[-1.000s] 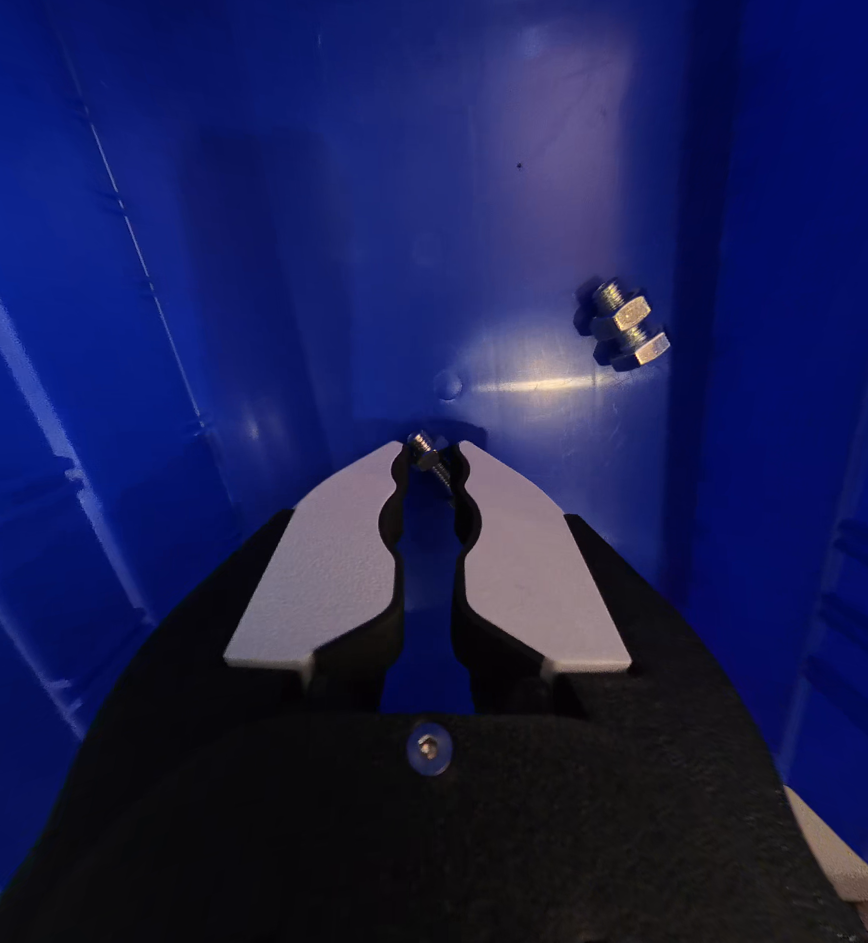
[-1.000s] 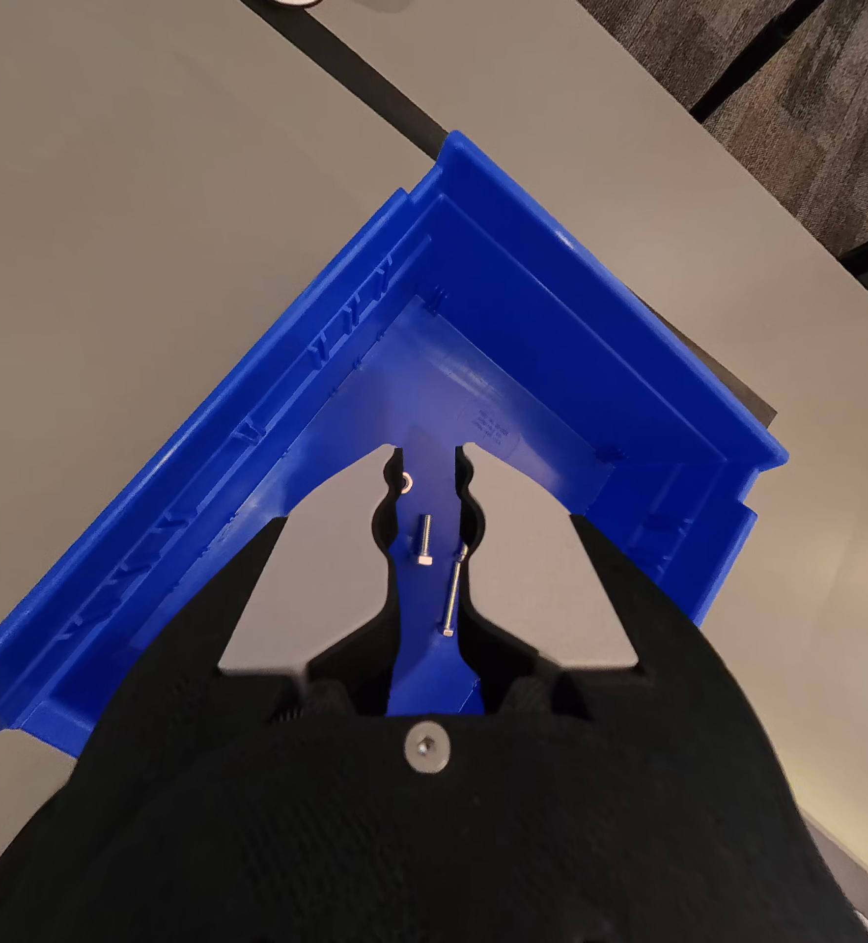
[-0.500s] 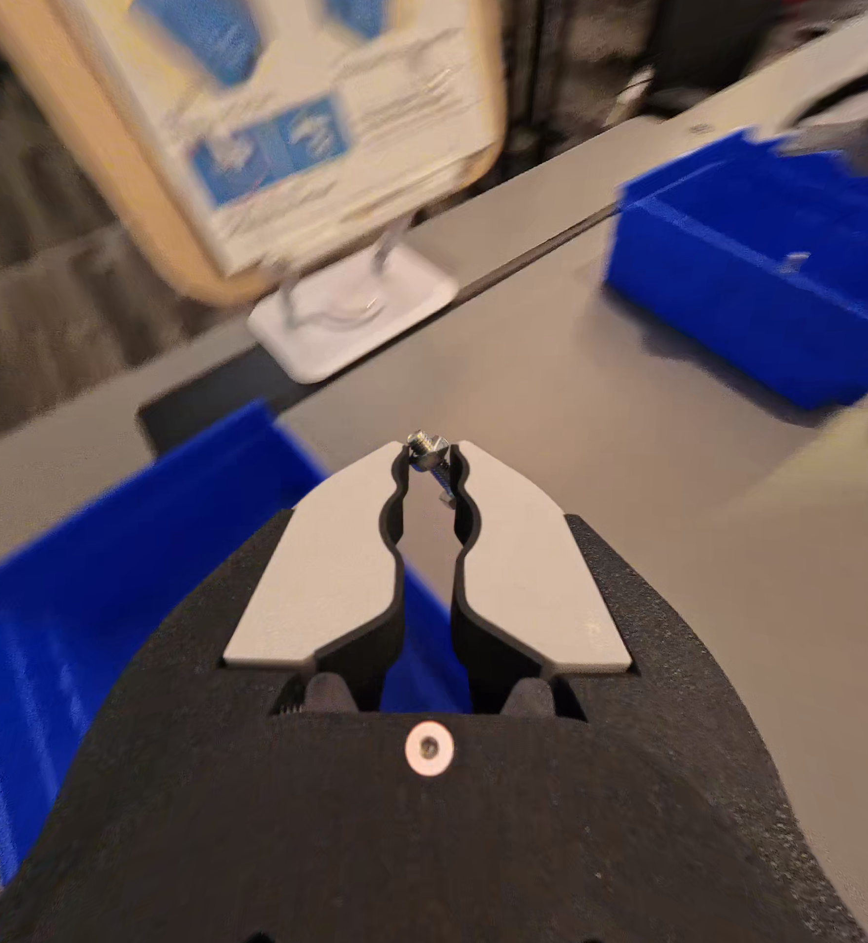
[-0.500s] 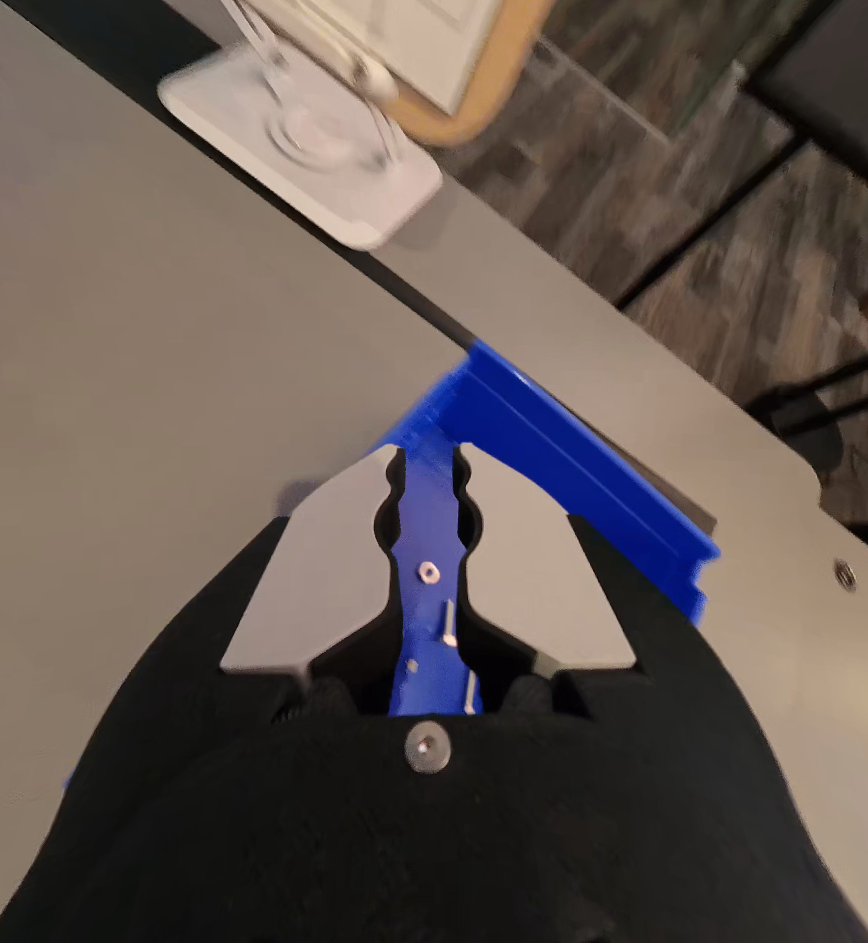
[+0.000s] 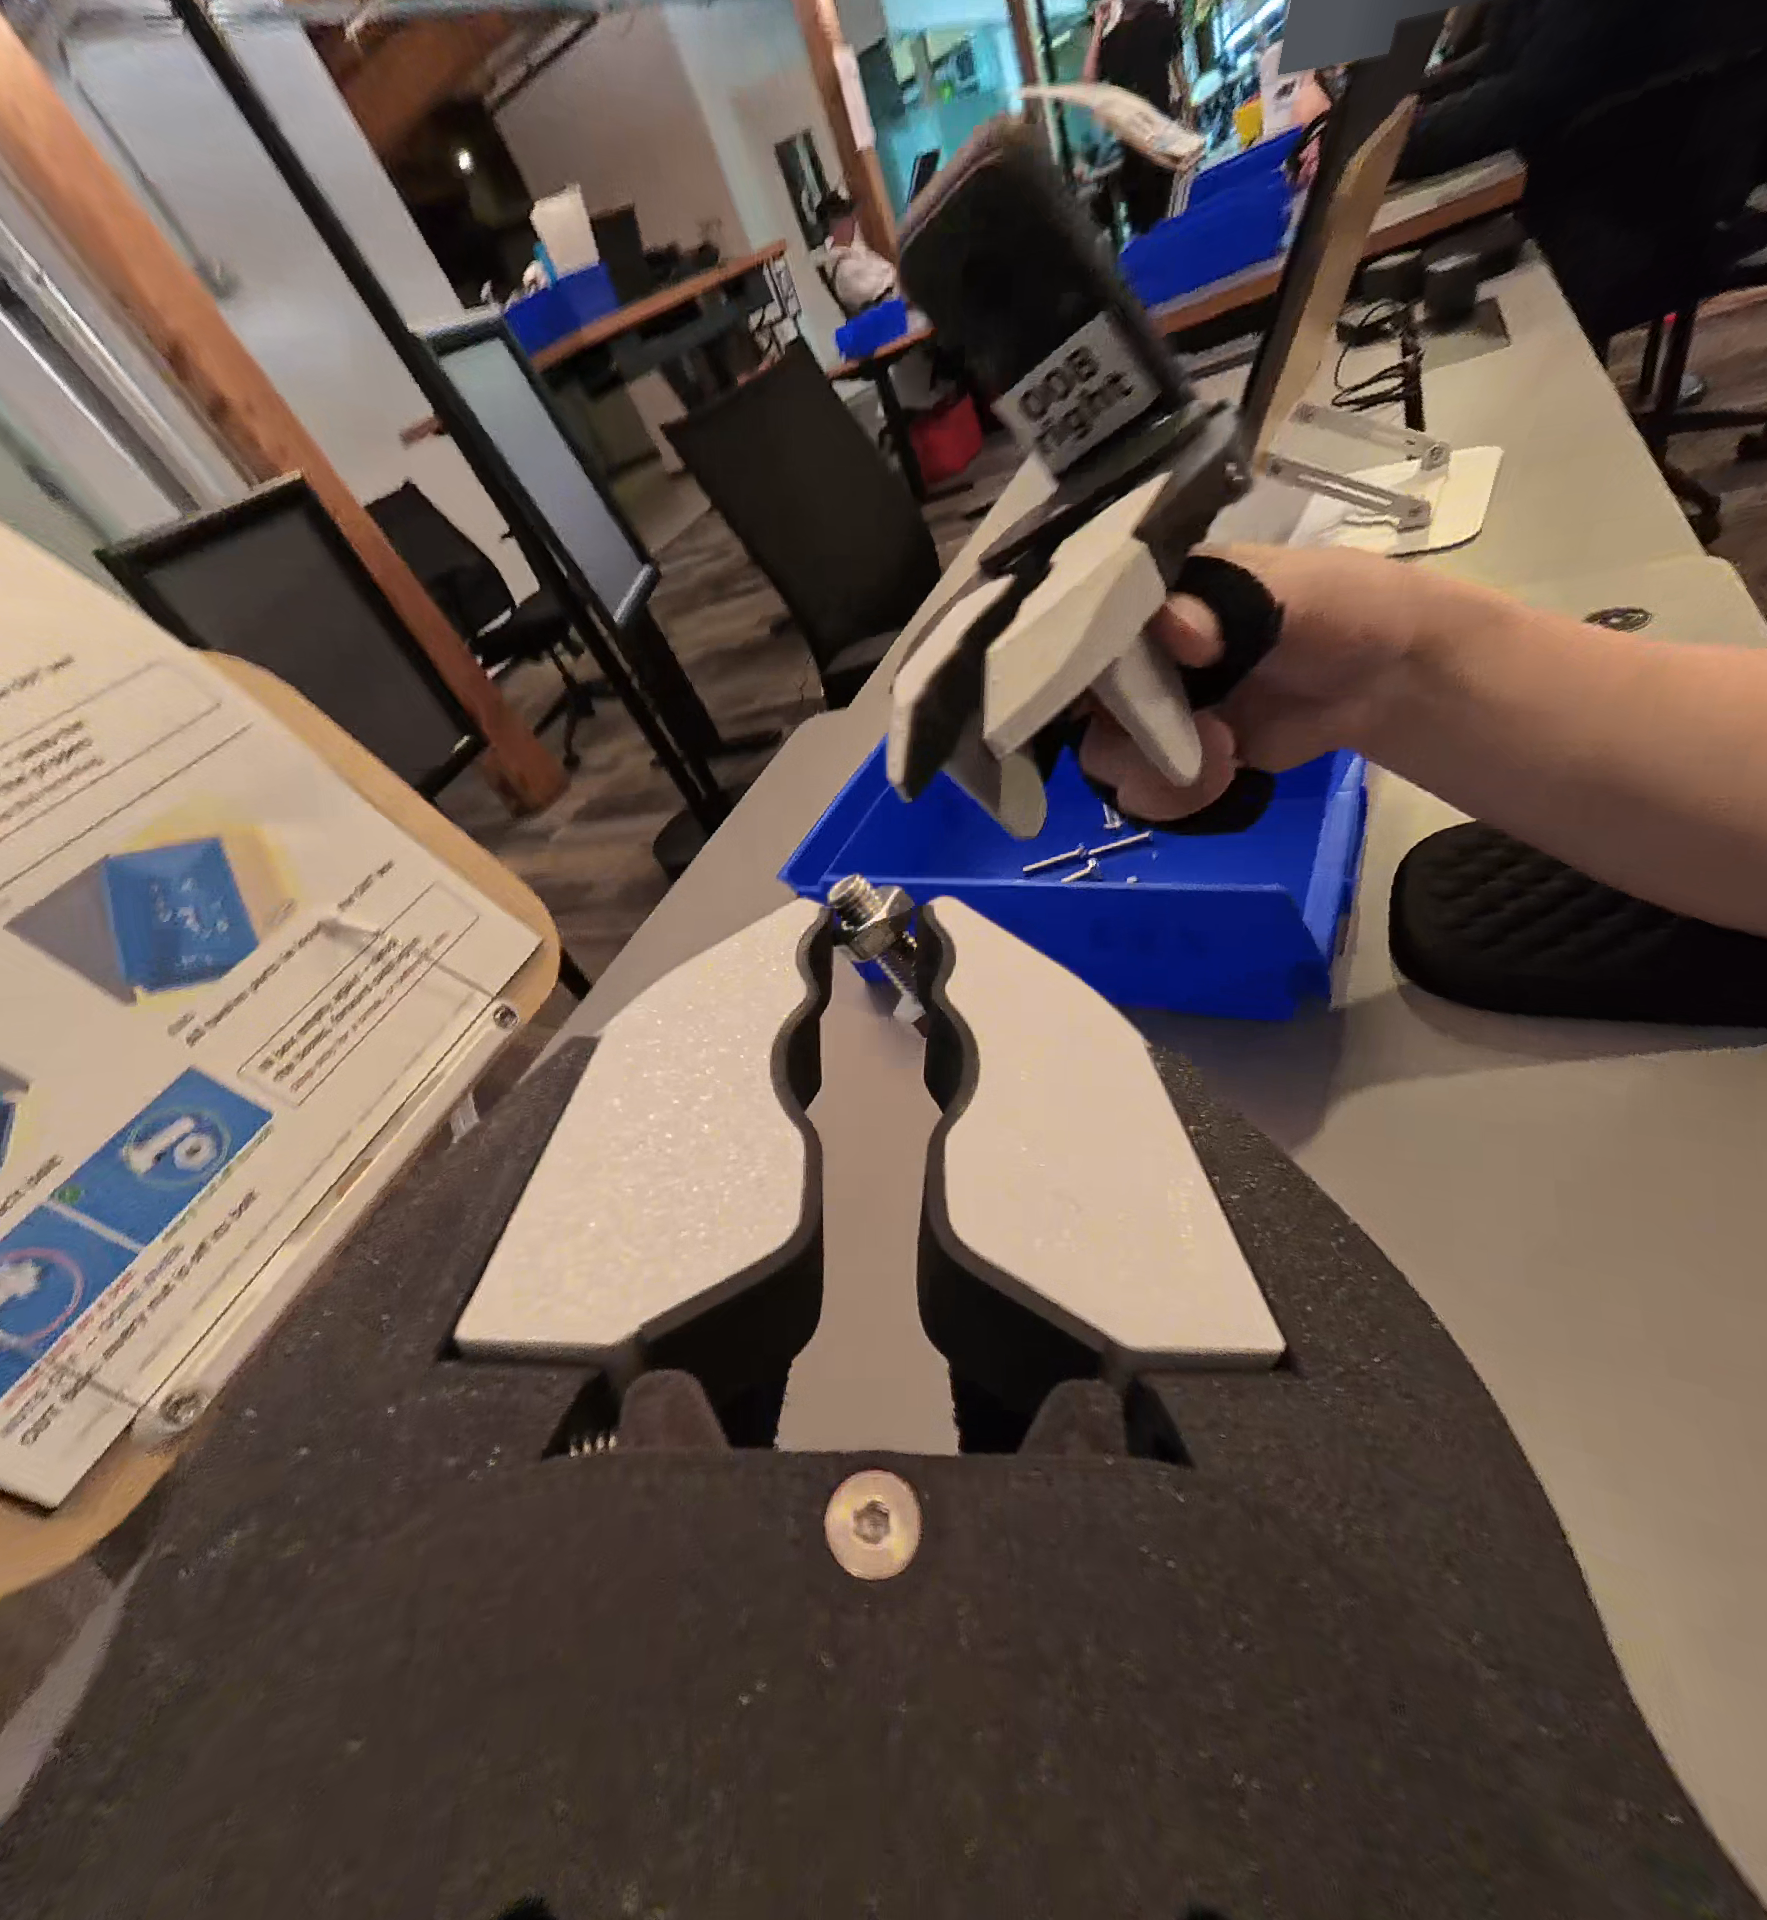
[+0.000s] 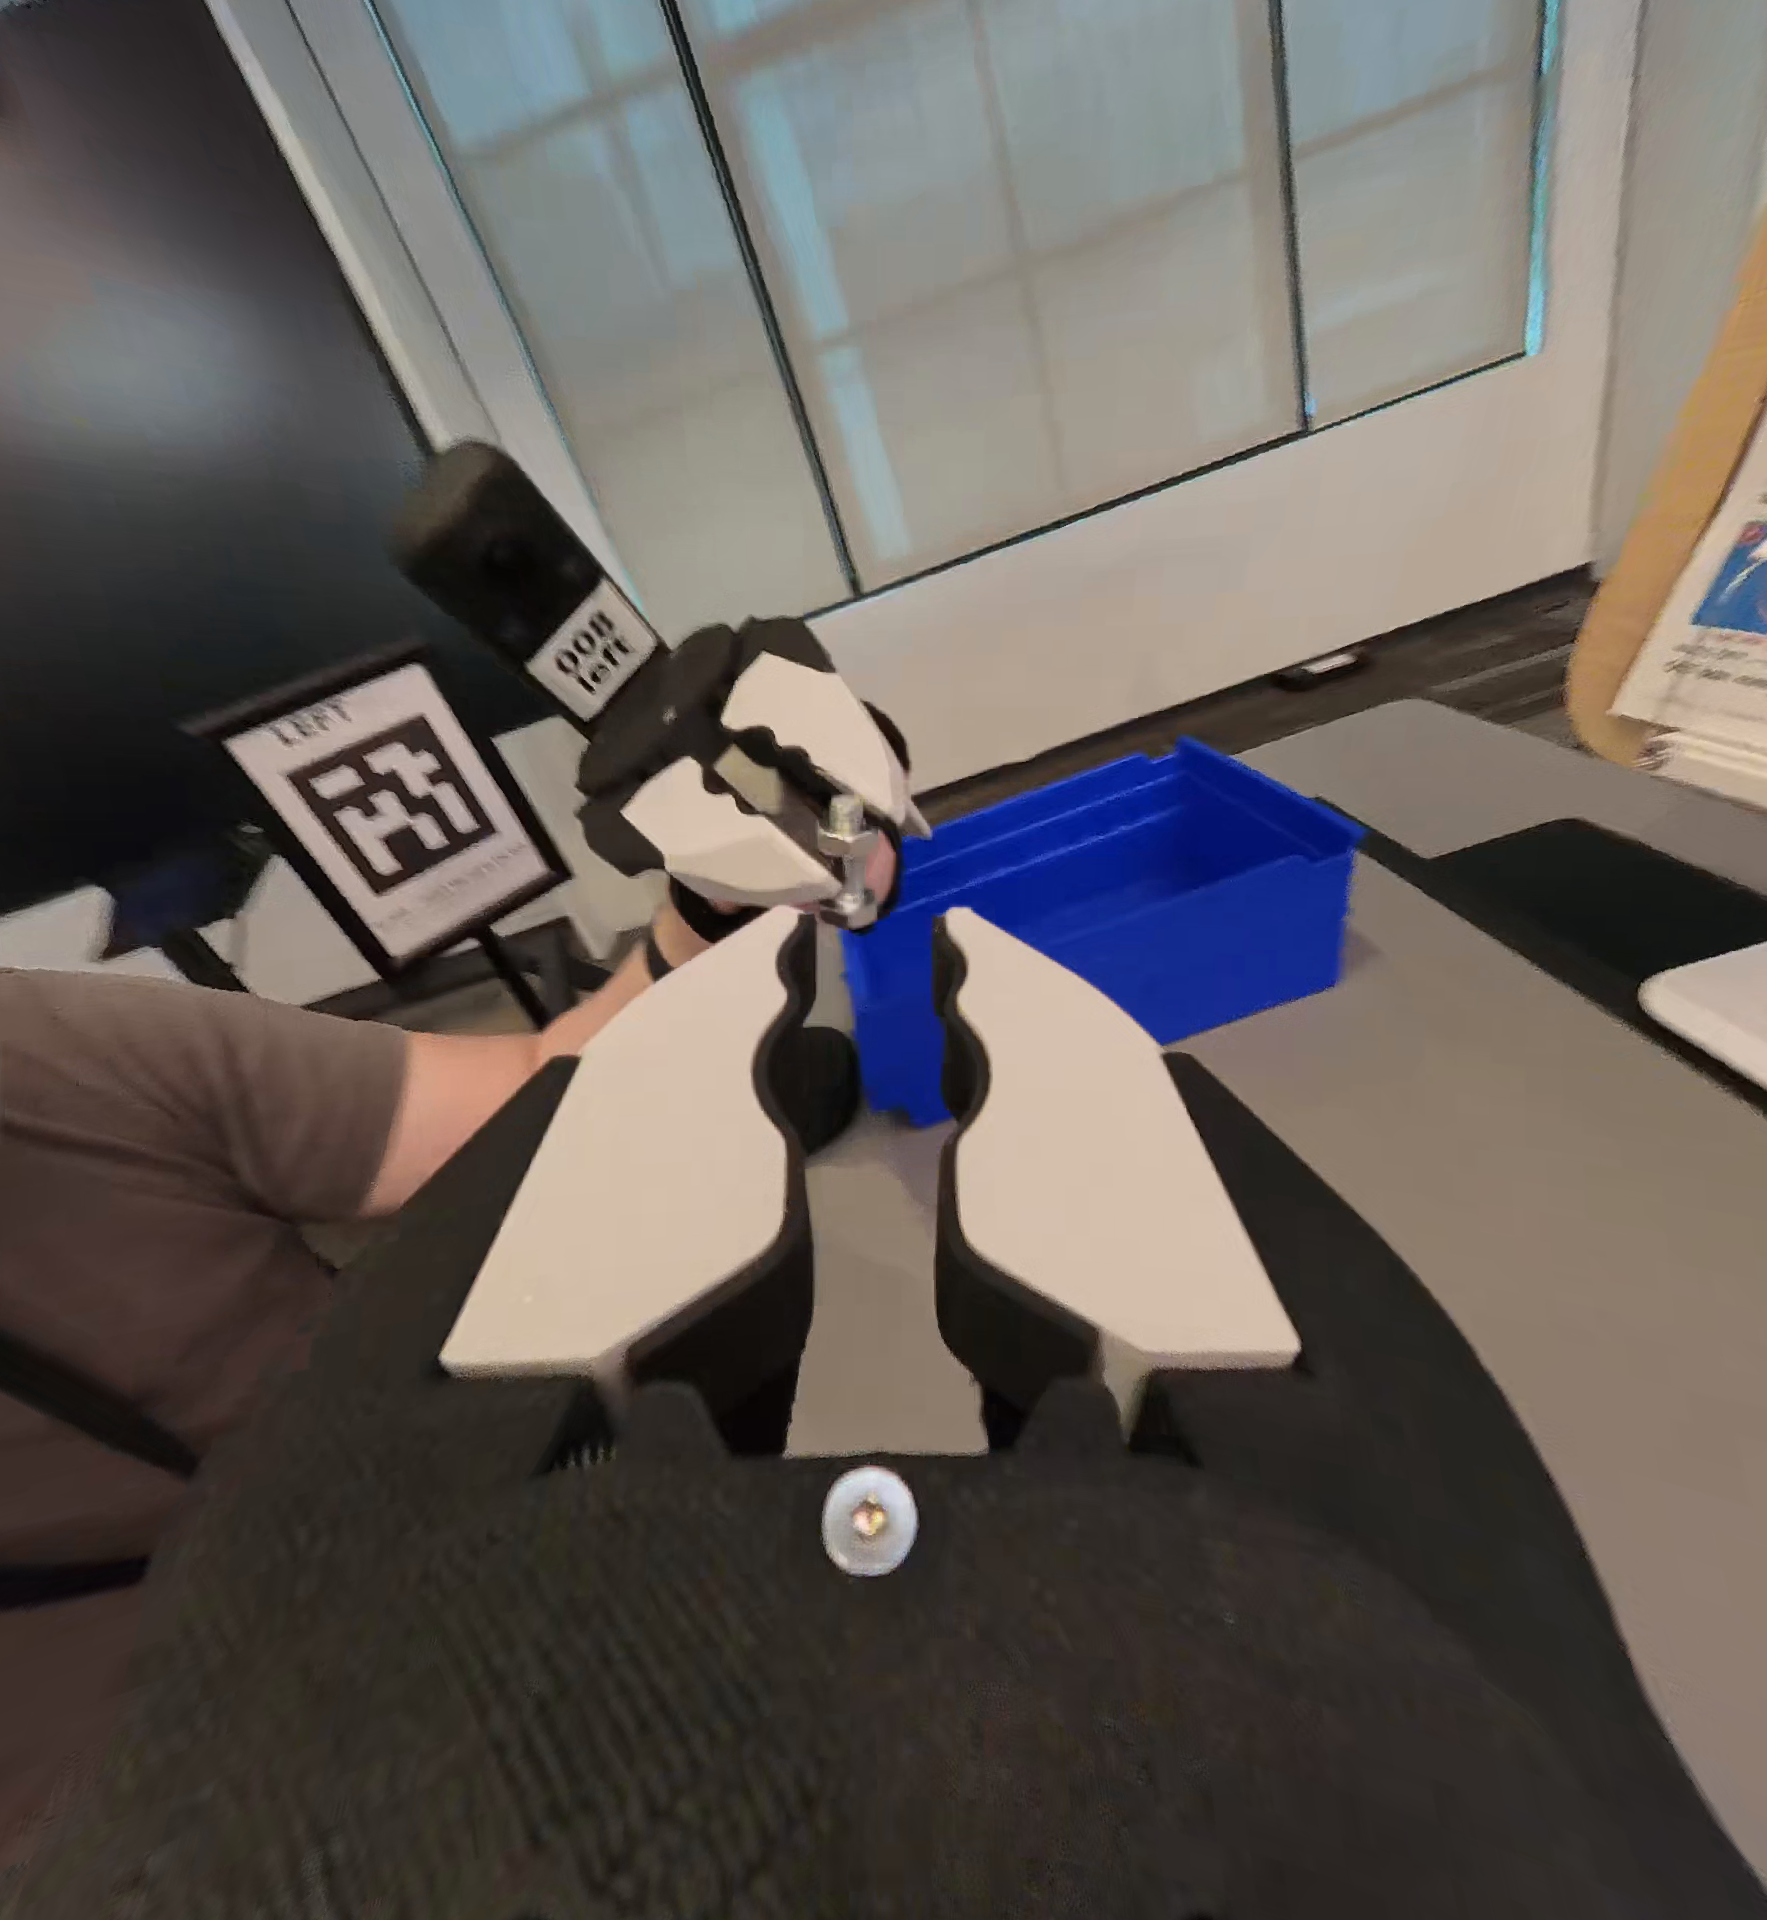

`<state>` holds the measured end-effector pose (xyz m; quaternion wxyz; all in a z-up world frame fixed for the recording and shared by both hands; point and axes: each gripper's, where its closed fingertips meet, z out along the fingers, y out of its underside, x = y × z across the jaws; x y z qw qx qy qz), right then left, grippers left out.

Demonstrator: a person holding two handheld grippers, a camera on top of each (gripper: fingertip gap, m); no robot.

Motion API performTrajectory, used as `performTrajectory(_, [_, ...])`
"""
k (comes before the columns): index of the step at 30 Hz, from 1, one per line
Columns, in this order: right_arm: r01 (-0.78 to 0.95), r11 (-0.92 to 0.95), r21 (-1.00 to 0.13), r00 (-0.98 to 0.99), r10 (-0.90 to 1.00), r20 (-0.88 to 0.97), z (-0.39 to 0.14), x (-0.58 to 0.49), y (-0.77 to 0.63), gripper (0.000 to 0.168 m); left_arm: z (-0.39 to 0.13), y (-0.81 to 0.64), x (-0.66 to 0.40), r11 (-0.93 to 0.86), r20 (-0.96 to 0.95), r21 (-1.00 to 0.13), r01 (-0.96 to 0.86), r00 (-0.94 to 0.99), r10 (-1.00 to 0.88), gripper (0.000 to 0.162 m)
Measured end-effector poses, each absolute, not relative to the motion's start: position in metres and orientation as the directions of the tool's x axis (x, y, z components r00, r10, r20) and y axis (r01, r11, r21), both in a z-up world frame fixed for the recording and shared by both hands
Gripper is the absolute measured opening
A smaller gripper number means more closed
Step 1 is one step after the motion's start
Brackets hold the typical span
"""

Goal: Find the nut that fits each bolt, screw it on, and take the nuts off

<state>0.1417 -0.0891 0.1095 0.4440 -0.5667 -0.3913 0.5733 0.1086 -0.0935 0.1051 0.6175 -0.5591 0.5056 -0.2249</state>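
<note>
My left gripper (image 5: 874, 920) is shut on a short silver bolt with a nut (image 5: 866, 928) on it, held at the fingertips above the grey table. In the right wrist view the left gripper (image 6: 863, 862) holds the bolt (image 6: 848, 857) upright, just beyond my right gripper's tips. My right gripper (image 6: 868, 925) is open and empty, pointing at the bolt. In the left wrist view the right gripper (image 5: 962, 795), held by a hand, hangs over a blue bin (image 5: 1118, 940) with several loose bolts (image 5: 1087, 857) inside.
A second blue bin (image 6: 1222, 914) stands on the table behind the left gripper. An instruction board (image 5: 183, 935) stands at the left. A black wrist pad (image 5: 1585, 935) lies right of the bolt bin. A marker sign (image 6: 391, 810) and a white slab (image 6: 1752, 1029) flank the table. Spacing between my two grippers at the tips: around 4 cm.
My left gripper lifted the nutted bolt out of its blue bin and turned toward the right gripper. My right gripper rose from over the bolt bin and swung round to face the left one.
</note>
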Motion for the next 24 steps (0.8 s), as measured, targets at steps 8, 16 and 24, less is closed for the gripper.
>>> performTrajectory(8, [-0.031,-0.432,-0.901,-0.104,0.898,-0.427,0.092,0.118,-0.098,0.029,0.081,-0.108,0.127,0.352,-0.443,-0.883,-0.310,0.308,-0.842,0.014])
performTrajectory(16, [0.017,-0.555,-0.832,-0.256,0.802,-0.540,0.088,0.112,-0.113,0.022,0.081,-0.118,0.129,0.375,-0.462,-0.872,-0.314,0.280,-0.841,0.014])
performTrajectory(24, [0.050,-0.623,-0.780,-0.294,0.738,-0.608,0.081,0.109,-0.113,0.015,0.075,-0.113,0.129,0.388,-0.494,-0.851,-0.354,0.288,-0.821,0.014])
